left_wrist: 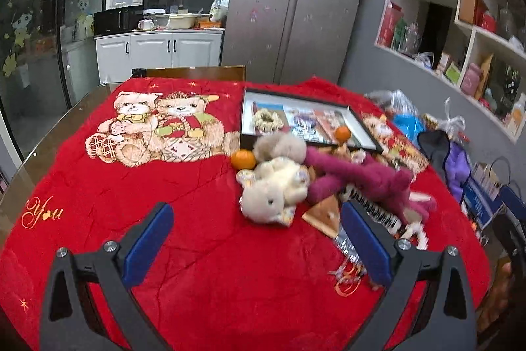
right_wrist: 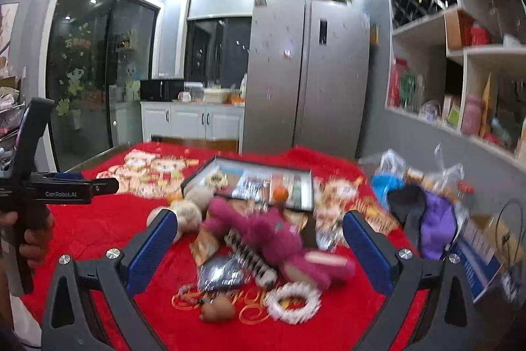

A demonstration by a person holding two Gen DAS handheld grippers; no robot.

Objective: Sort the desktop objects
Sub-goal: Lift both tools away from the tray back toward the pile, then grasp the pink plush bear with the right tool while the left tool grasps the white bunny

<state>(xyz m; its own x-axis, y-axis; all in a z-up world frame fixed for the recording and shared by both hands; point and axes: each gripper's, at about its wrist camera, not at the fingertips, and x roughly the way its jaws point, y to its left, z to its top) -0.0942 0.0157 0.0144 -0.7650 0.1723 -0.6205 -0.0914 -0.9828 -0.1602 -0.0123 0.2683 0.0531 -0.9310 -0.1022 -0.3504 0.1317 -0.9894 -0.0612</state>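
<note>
While most items lie loose on the red blanket [left_wrist: 164,186], sorting judged barely begun: one mandarin [left_wrist: 343,133] and a scrunchie [left_wrist: 268,118] inside black tray [left_wrist: 245,111]; cream plush [left_wrist: 276,189], magenta plush [left_wrist: 361,178], second mandarin [left_wrist: 243,159] outside. Left gripper [left_wrist: 256,239] and right gripper [right_wrist: 259,240] fingers wide apart, holding nothing. Counter cloth-covered; fridge [left_wrist: 296,5], shelves behind.

My right hand-held gripper [right_wrist: 259,227] is wide open above a pink plush toy [right_wrist: 276,239] on the red blanket [right_wrist: 98,222], by a fluffy white ring [right_wrist: 292,301].
</note>
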